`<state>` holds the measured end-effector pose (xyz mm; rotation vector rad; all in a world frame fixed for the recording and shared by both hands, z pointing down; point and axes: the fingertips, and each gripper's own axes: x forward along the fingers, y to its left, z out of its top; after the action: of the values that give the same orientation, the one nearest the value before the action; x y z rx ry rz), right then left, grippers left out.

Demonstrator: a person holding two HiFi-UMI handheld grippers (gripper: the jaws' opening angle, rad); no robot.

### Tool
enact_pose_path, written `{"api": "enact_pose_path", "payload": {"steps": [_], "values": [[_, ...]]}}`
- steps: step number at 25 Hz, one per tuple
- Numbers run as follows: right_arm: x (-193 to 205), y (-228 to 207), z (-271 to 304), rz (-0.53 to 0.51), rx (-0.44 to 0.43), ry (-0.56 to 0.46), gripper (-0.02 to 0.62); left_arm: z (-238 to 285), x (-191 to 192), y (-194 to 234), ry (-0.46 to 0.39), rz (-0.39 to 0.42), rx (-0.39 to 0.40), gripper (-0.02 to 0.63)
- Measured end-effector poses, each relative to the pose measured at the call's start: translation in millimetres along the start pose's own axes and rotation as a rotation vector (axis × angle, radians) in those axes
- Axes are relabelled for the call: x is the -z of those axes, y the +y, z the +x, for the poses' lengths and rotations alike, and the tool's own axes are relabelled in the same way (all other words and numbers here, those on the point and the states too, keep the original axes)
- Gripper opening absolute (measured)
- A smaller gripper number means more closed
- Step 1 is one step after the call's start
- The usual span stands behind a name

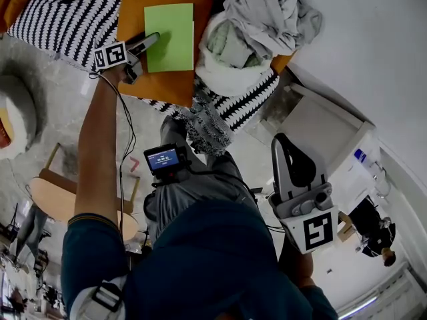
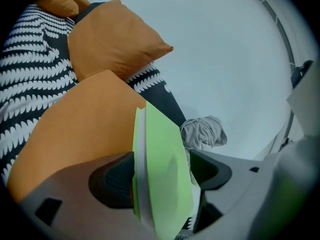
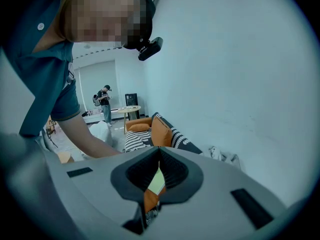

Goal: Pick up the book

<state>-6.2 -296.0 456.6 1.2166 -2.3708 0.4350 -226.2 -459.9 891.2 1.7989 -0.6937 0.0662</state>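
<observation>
Head cam: steeply down, sofa (image 1: 53,19) at top. Left gripper view — v. close on orange cushion (image 2: 75,129); right gripper view far off. All 3 share it.

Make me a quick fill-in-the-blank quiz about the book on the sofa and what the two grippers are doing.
1. The left gripper has its fingers shut on a ___ book.
2. The cushion under the book is ___.
3. The right gripper, fingers together, holds ___.

Missing words: green; orange; nothing.
</observation>
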Motion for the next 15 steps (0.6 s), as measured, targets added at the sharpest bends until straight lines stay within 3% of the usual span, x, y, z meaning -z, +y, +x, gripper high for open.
{"api": "enact_pose_path", "payload": {"steps": [6,11,15], "values": [[-2,-5,2,0.009,0.002,-0.001,0.014,15,9,-16,0.005,-0.001,0.040,0.345],[0,-9,5,0.014,-0.003,0.005,0.014,35,25,-33,0.057,0.000,0.098,0.341],[1,-15,6,0.018,-0.004,0.007,0.013,46,34,-39,0.070,0.010,0.098,0.341]]}}
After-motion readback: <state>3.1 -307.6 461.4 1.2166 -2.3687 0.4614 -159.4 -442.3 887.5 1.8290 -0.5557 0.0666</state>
